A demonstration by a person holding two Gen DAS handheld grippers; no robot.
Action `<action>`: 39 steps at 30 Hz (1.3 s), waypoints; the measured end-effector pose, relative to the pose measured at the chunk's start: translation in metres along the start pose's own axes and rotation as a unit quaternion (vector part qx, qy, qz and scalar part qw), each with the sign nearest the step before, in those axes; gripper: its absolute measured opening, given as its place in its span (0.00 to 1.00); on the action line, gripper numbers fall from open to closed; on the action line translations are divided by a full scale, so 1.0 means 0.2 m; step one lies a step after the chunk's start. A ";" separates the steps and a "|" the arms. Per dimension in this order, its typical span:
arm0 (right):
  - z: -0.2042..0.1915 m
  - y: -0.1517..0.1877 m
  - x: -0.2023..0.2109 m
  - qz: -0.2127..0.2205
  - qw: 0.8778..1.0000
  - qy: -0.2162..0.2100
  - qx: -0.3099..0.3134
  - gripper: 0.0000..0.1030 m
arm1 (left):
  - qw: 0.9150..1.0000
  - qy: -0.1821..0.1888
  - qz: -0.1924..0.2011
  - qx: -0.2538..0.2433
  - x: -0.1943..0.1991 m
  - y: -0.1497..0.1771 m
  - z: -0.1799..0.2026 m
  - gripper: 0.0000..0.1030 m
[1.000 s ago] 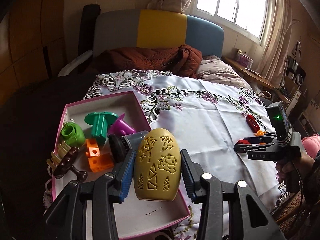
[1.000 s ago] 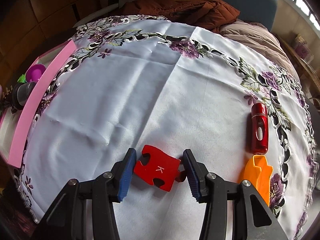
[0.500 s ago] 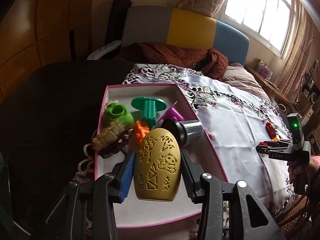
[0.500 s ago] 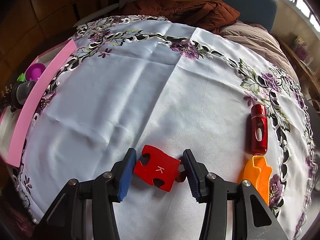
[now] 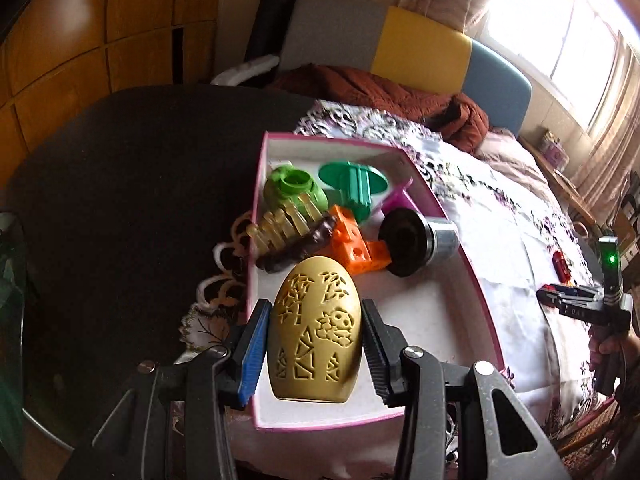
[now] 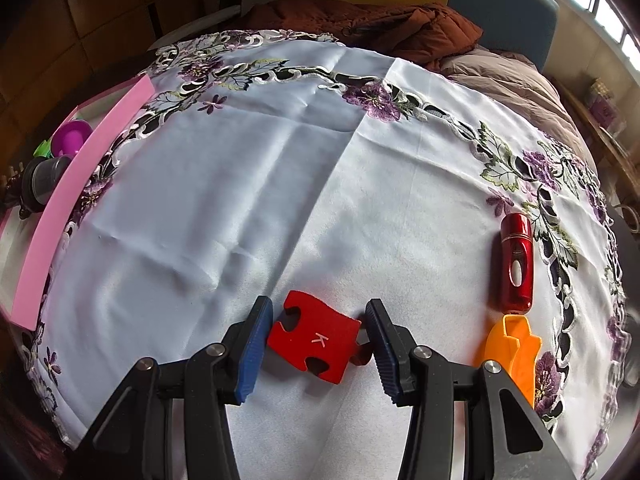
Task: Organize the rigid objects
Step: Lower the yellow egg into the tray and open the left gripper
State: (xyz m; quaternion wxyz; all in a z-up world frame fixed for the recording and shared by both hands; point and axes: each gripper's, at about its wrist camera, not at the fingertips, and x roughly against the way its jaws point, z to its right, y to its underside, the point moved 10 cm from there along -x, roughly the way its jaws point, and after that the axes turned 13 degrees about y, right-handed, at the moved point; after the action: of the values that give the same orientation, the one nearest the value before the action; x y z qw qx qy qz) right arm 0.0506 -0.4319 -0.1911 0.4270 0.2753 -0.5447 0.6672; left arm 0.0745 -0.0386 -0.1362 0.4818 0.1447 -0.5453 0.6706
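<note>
My left gripper is shut on a gold egg-shaped shell with cut-out patterns and holds it over the near end of the pink-rimmed white box. The box holds a green pot, a teal spool, an orange block, a comb-like clip and a black-and-silver cylinder. My right gripper is shut on a red puzzle piece marked K, low over the white cloth. A red cylinder and an orange piece lie to its right.
The floral white tablecloth covers the table. The pink box wall stands at the cloth's left edge in the right wrist view. A brown jacket lies at the far end. The right gripper shows at the right edge of the left wrist view.
My left gripper has swung left with the gold shell, from the box's right side to over its near end. The right gripper and red piece have stayed in place.
</note>
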 end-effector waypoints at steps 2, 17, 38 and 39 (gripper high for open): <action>0.00 0.00 0.00 0.000 1.000 0.000 0.000 0.47 | 1.000 0.010 -0.010 0.006 -0.03 0.02 0.02 0.43; 0.00 0.00 0.00 0.001 1.000 0.001 0.003 0.47 | 0.999 -0.028 -0.016 -0.019 -0.16 0.00 -0.04 0.43; 0.00 0.00 0.00 -0.001 1.000 0.002 0.001 0.46 | 0.997 -0.062 0.016 -0.051 -0.09 -0.05 0.02 0.44; 0.00 0.00 0.00 -0.002 1.000 0.002 0.000 0.46 | 0.997 -0.059 0.018 -0.051 -0.09 -0.05 0.03 0.44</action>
State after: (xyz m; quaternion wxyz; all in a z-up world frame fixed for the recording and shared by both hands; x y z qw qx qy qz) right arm 0.0504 -0.4325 -0.1912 0.4292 0.2751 -0.5434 0.6670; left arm 0.0898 -0.0526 -0.1401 0.4430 0.1496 -0.6088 0.6409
